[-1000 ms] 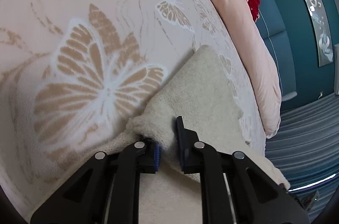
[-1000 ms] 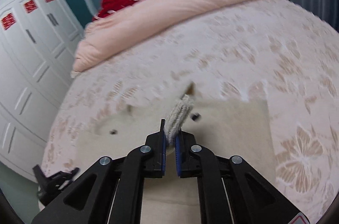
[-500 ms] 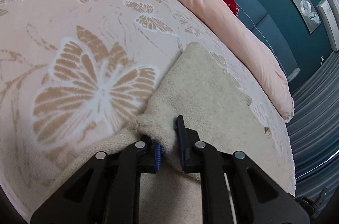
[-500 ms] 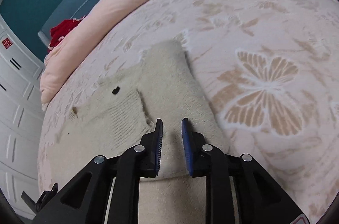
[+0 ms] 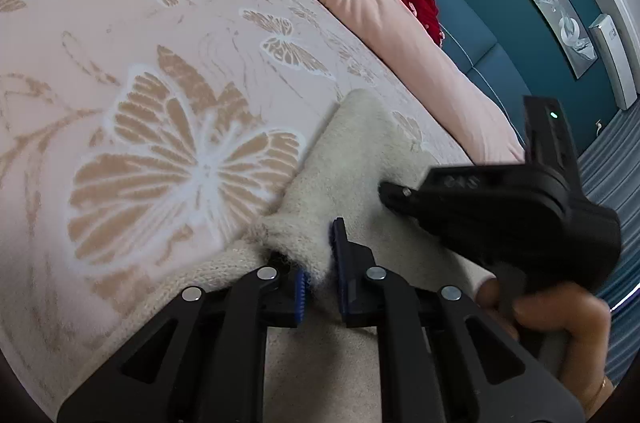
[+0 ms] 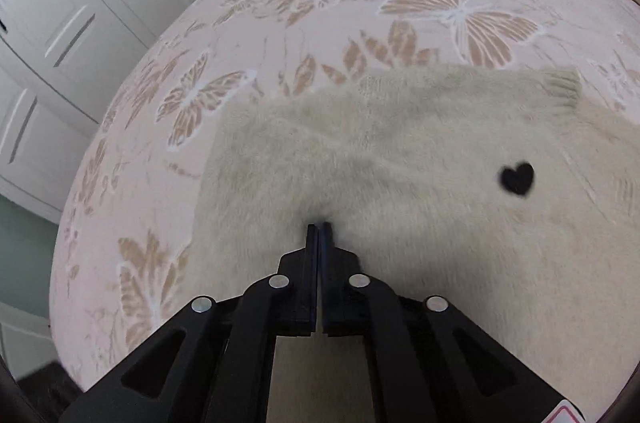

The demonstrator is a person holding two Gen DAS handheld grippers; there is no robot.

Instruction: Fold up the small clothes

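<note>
One cream fluffy sweater (image 6: 400,159) lay flat on the pink bedspread (image 5: 120,35), which was printed with tan butterflies; one small black heart (image 6: 517,179) sat on the sweater's front, toward its right side in the right wrist view. Two grippers were at work on it. The left gripper (image 5: 320,271) was clamped on a bunched fold of the sweater's edge, with cream knit squeezed between its blue pads. The right gripper (image 6: 319,235) had just been closing and its jaws stood together, tips pressed into the sweater's pile near its lower middle; whether any fabric was pinched between them could not be made out. In the left wrist view the right gripper's black body crossed over the sweater, and the person's hand (image 5: 556,311) holding it was blurred and partly cut off at the frame's edge. Beyond the sweater one rolled pink duvet (image 5: 400,31) lay along the far side of the bed, with one red item (image 5: 420,3) half hidden behind it. The sweater's near hem was covered by the gripper frames in both views.
</note>
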